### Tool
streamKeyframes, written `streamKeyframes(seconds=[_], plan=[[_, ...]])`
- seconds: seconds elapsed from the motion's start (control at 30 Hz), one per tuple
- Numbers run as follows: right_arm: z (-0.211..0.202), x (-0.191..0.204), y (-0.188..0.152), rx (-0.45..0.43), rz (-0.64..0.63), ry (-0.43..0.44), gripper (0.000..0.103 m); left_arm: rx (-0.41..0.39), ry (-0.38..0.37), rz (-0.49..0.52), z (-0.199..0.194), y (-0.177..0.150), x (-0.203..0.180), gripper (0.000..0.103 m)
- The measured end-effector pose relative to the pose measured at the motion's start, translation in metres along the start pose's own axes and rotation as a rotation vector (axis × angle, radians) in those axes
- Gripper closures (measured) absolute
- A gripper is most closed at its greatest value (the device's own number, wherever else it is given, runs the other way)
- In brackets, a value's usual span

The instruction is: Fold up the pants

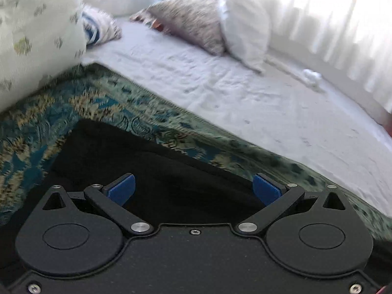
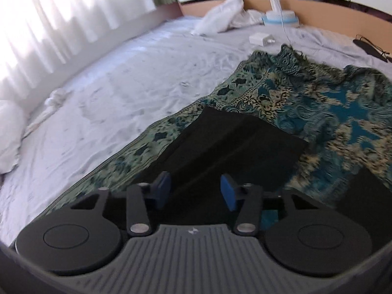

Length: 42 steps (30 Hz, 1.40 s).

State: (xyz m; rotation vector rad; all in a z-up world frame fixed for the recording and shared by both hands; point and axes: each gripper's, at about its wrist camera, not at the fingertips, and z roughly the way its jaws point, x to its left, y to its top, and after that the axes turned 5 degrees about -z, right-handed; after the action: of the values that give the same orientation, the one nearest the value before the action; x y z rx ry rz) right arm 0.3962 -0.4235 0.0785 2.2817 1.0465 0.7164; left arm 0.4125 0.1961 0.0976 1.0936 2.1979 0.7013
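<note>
Where pillows (image 1: 196,22) vanish, charger (image 2: 261,39) beyond pants (image 2: 232,142).

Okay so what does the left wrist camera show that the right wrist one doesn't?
Only the left wrist view shows the pillows: a patterned grey pillow and a floral pillow.

Only the right wrist view shows the white charger, the round blue-and-white device and the pants' far folded end.

Both show the black pants on the teal patterned throw, the white bedsheet, and an open gripper: left gripper, right gripper.
</note>
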Motion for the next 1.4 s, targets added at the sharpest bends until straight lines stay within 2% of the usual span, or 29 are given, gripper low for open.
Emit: streamKeyframes(seconds=[0.13,0.2,0.27,0.3,0.4,0.47,0.53,0.6,0.63,0.7,0.73,0.77,0.87,1.0,1.1,1.2,1.27,1.4], plan=[[0.050,0.011,0.017,0.035,0.029,-0.005,0.050,0.010,0.048,-0.035,0.046,0.007,0.000,0.001],[0.072,0.019,0.024,0.044,0.032,-0.024,0.034,0.008,0.072,-0.041,0.063,0.009,-0.002,0.001],[0.095,0.026,0.029,0.058,0.028,-0.050,0.003,0.007,0.101,-0.056,0.080,0.008,-0.002,0.000],[0.106,0.030,0.030,0.064,0.026,-0.079,0.000,0.016,0.124,-0.069,0.088,0.007,-0.001,0.000],[0.134,0.042,0.032,0.094,0.002,-0.178,0.000,0.054,0.191,-0.108,0.107,0.003,0.001,0.000],[0.149,0.047,0.031,0.118,-0.028,-0.248,0.000,0.017,0.233,-0.086,0.112,-0.002,-0.001,0.000],[0.156,0.056,0.027,0.103,-0.090,-0.282,0.000,0.012,0.262,-0.062,0.118,-0.004,-0.005,0.000],[0.158,0.062,0.025,0.107,-0.142,-0.296,0.003,0.007,0.287,-0.052,0.120,-0.006,-0.007,0.000],[0.157,0.062,0.024,0.101,-0.147,-0.308,0.010,0.007,0.297,-0.056,0.121,-0.007,-0.008,0.000],[0.149,0.064,0.023,0.073,-0.135,-0.352,0.035,0.016,0.313,-0.066,0.123,-0.005,-0.010,0.000],[0.143,0.065,0.023,0.057,-0.133,-0.393,0.063,0.022,0.319,-0.074,0.124,-0.004,-0.010,0.000],[0.139,0.066,0.024,0.044,-0.131,-0.414,0.084,0.028,0.324,-0.081,0.126,-0.001,-0.010,0.000],[0.120,0.057,0.027,-0.009,-0.120,-0.379,0.095,0.037,0.350,-0.081,0.131,0.004,-0.011,0.000],[0.089,0.038,0.031,-0.095,-0.103,-0.328,0.099,0.038,0.359,-0.090,0.132,0.006,-0.011,0.000],[0.069,0.015,0.037,-0.118,-0.074,-0.265,0.100,0.027,0.336,-0.090,0.128,0.004,-0.008,0.001],[0.064,-0.006,0.045,-0.057,-0.029,-0.168,0.096,0.012,0.320,-0.086,0.126,0.001,-0.006,0.001],[0.065,-0.013,0.047,-0.016,0.027,-0.131,0.085,0.009,0.328,-0.069,0.127,-0.001,-0.008,0.000],[0.076,-0.006,0.040,-0.001,0.001,-0.150,0.083,-0.008,0.347,-0.043,0.128,-0.005,-0.012,0.000]])
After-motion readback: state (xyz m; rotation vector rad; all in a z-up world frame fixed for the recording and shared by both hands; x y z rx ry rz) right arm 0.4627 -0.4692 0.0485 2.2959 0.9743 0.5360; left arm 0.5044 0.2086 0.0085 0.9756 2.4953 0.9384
